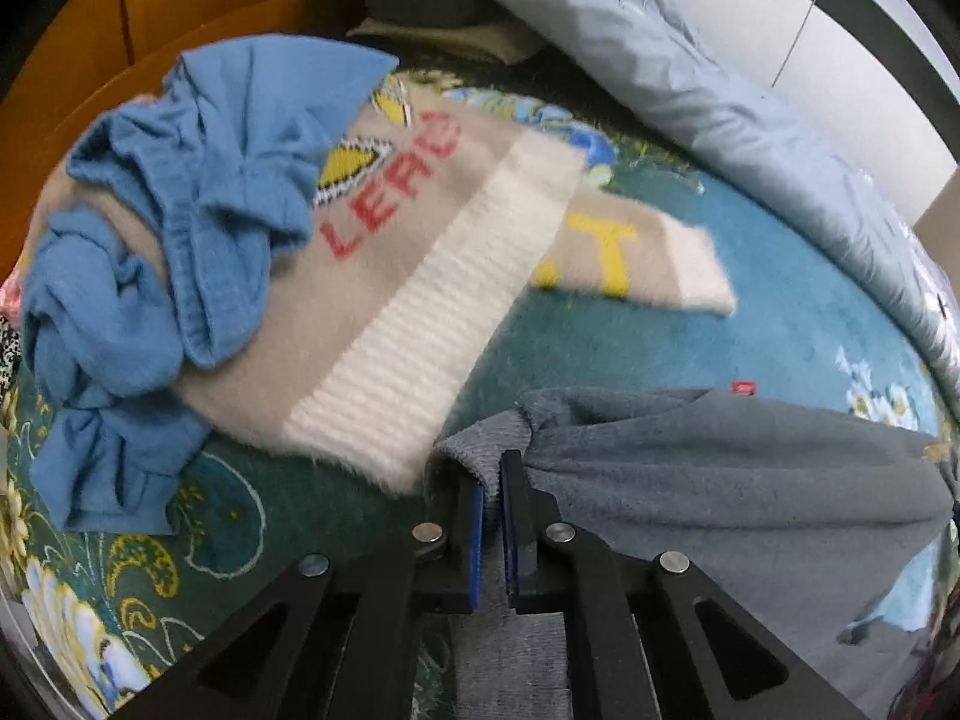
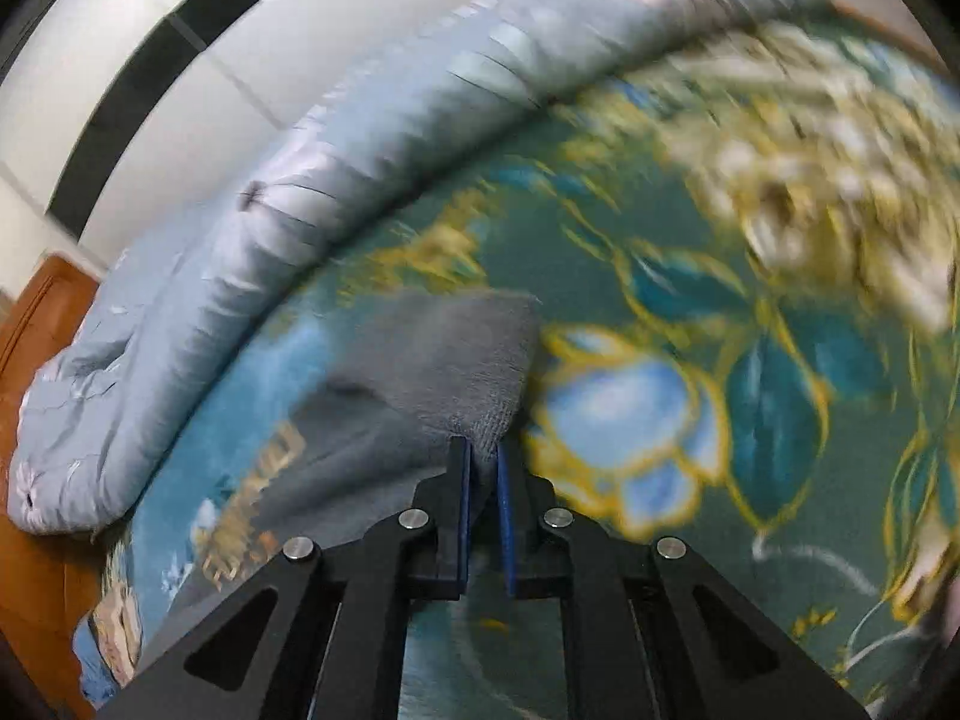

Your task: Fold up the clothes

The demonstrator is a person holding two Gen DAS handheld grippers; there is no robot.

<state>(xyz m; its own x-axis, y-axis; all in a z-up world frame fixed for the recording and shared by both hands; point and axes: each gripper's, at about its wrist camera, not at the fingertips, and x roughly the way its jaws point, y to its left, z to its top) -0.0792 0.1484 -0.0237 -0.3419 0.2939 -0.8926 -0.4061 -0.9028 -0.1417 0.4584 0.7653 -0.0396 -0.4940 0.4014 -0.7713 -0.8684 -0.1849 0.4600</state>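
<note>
Grey fleece garment (image 1: 720, 480), one piece, low and right of centre in the left wrist view, spread over a teal floral blanket (image 1: 780, 330). Left gripper (image 1: 492, 480) at lower centre, pressed together on one corner of that grey fleece, fabric bunched between the blue pads. Right gripper (image 2: 482, 462) at lower centre of the right wrist view, likewise pinching another corner of the same grey fleece garment (image 2: 432, 372), cloth trailing to the lower left. Two more garments heaped at the left of the left wrist view: one beige knit sweater (image 1: 384, 276) with red letters and white ribbed hem, one crumpled blue garment (image 1: 180, 228) lying on top of it. One pale blue quilt (image 1: 690, 90) bunched along the upper right edge.
</note>
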